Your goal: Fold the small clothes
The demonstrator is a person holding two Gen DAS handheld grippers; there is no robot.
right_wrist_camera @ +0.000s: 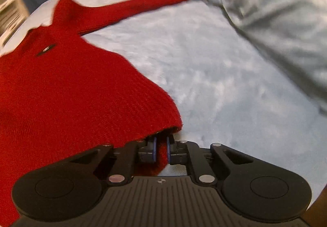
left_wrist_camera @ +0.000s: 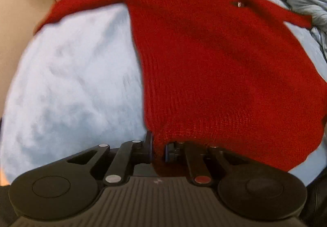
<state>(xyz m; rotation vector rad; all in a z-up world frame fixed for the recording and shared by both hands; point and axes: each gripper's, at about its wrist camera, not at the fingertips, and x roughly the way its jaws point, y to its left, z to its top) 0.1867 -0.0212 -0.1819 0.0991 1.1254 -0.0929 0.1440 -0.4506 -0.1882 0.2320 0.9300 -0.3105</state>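
1. Left gripper [left_wrist_camera: 158, 146]: fingers [left_wrist_camera: 147, 145] nearly together, pinching the bottom hem of the red sweater [left_wrist_camera: 204, 53] at its left corner. Knit is bunched between the pads and hangs a little below them.
2. Right gripper [right_wrist_camera: 161, 149]: fingers [right_wrist_camera: 152, 148] close together w/ a narrow strip of red knit clamped between the blue-edged pads. Grip point is the hem's right corner [right_wrist_camera: 177, 124].
3. Sweater position: body spread over the pale blue fuzzy surface [left_wrist_camera: 71, 83], hem toward both grippers, collar at the far end. Hem edge looks raised off the surface near the grippers; exact lift cannot be told.
4. Sleeves: left sleeve [left_wrist_camera: 81, 8] runs out sideways toward the far-left edge of the surface. Right sleeve [right_wrist_camera: 153, 4] runs out to the far right, cuff touching the grey-blue crumpled fabric [right_wrist_camera: 276, 22].
5. Small metal fitting [right_wrist_camera: 45, 50] sits on the upper chest, near the collar.
6. Edges: beige wall or panel [left_wrist_camera: 20, 12] borders the surface at far left; the crumpled fabric borders it at far right.
7. Open room: bare fuzzy surface lies left of the sweater body in left wrist view, and right of it in right wrist view [right_wrist_camera: 224, 94], betw. the sweater's side edge and the crumpled fabric.
8. Both views are motion-blurred; fine detail is unclear.
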